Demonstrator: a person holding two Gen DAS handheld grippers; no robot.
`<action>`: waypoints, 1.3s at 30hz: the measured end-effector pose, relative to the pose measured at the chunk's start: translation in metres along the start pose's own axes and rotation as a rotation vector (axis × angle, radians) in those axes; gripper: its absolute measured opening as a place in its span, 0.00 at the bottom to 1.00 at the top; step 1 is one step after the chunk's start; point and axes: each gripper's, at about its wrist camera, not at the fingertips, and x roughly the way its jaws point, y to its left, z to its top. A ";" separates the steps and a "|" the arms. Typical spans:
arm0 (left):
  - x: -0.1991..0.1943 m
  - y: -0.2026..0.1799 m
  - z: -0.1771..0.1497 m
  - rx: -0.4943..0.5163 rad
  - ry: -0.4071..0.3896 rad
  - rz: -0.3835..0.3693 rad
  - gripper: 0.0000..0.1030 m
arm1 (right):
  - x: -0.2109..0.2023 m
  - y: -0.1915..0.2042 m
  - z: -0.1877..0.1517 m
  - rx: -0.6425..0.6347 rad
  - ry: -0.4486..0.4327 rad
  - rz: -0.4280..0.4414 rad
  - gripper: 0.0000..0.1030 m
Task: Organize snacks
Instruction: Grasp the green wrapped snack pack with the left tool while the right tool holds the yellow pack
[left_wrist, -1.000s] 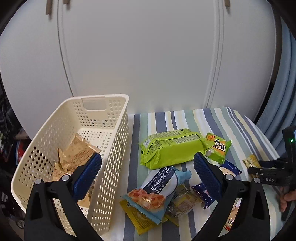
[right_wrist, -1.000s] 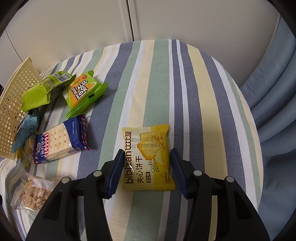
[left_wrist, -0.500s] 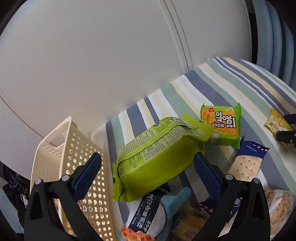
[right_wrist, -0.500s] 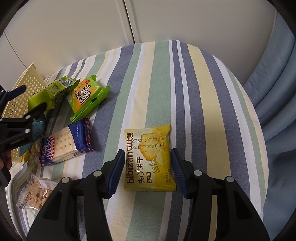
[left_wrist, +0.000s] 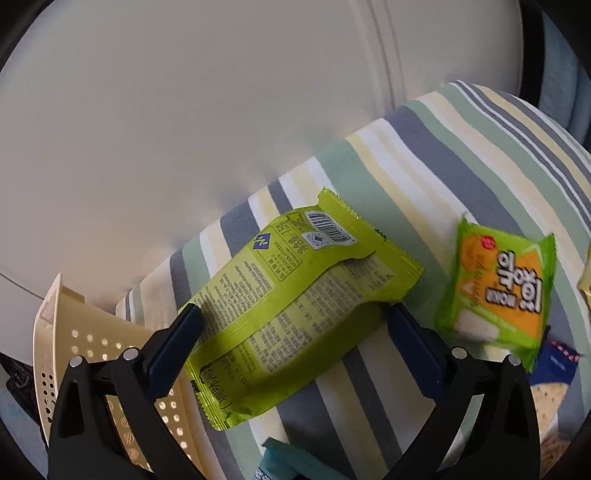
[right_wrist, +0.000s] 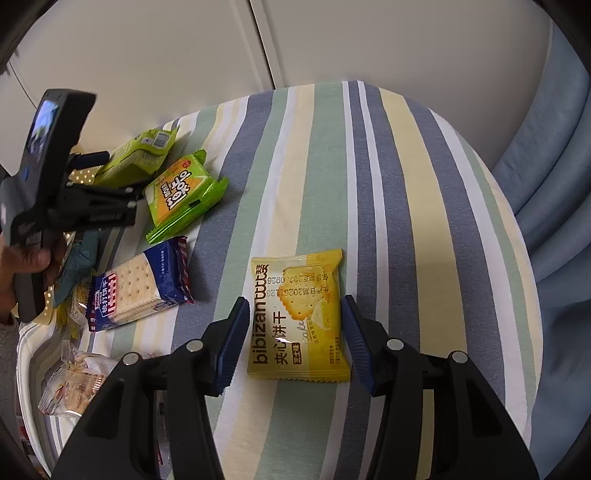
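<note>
The left gripper (left_wrist: 291, 325) stands wide open with a long lime-green packet (left_wrist: 295, 299) lying slantwise between its blue pads (left_wrist: 173, 343); whether the pads touch the wrapper cannot be told, and nothing is lifted. Just to its left is the corner of a cream perforated basket (left_wrist: 74, 339), and to its right, a little apart from the green packet, a green-and-orange snack pack (left_wrist: 498, 291) lies on the striped cloth (left_wrist: 443, 166). The right gripper (right_wrist: 295, 332) is also open, its fingers either side of a yellow biscuit packet (right_wrist: 299, 317) flat on the cloth, with a small gap showing on each side. Only the right camera takes in the wider spread: off to its left lie a blue cracker pack (right_wrist: 136, 284) and, nearer, a clear bag of snacks (right_wrist: 74, 384). That view also catches the left gripper from the side, held in a hand (right_wrist: 26, 266), reaching over the green packet. Blue curtains (right_wrist: 554, 184) hang beyond the cloth to the right.
</note>
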 end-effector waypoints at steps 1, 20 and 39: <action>0.002 0.001 0.004 -0.010 0.006 0.000 0.98 | 0.000 -0.001 0.000 0.002 0.000 0.005 0.50; -0.034 0.020 0.009 -0.201 0.050 -0.435 0.98 | 0.000 -0.006 0.002 0.026 -0.009 0.070 0.50; -0.001 0.073 0.042 -0.164 0.092 -0.349 0.98 | 0.001 -0.005 0.002 0.018 -0.007 0.107 0.50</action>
